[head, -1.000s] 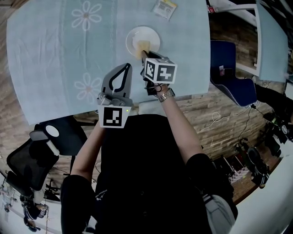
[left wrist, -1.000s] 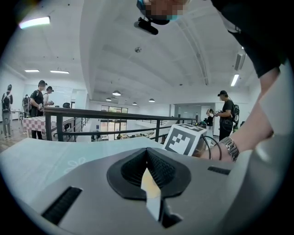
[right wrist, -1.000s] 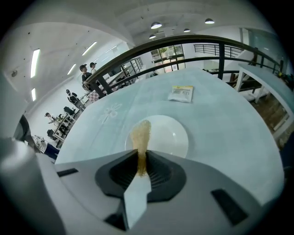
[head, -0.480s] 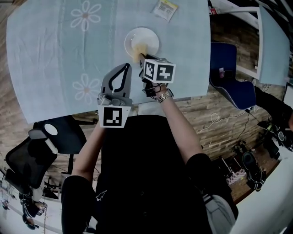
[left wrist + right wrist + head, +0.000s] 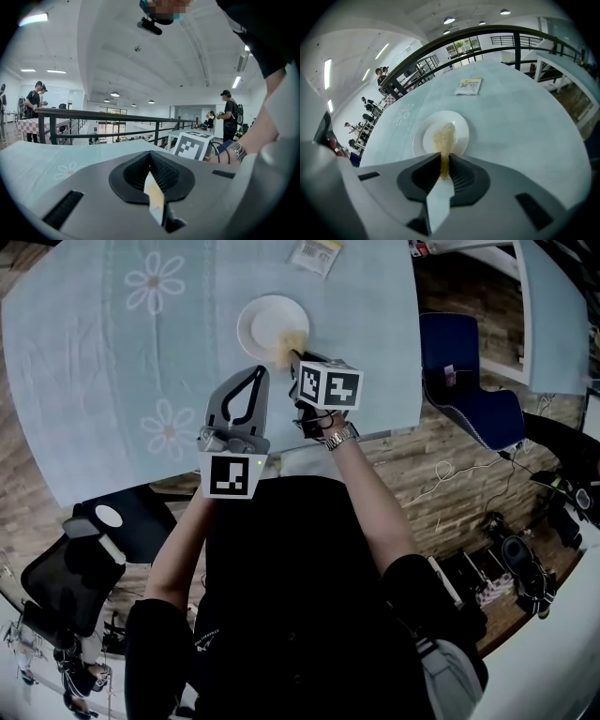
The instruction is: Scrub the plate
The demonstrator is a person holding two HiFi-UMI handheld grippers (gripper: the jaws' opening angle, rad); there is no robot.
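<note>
Head view stares steeply down on the table, right gripper view sits low and close over the plate those two share, and left gripper view tilts up toward the ceiling.

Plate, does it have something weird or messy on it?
Nothing odd. The yellow patch on the plate is just the sponge, pinched by the right gripper. The plate lies flat and looks whole.
</note>
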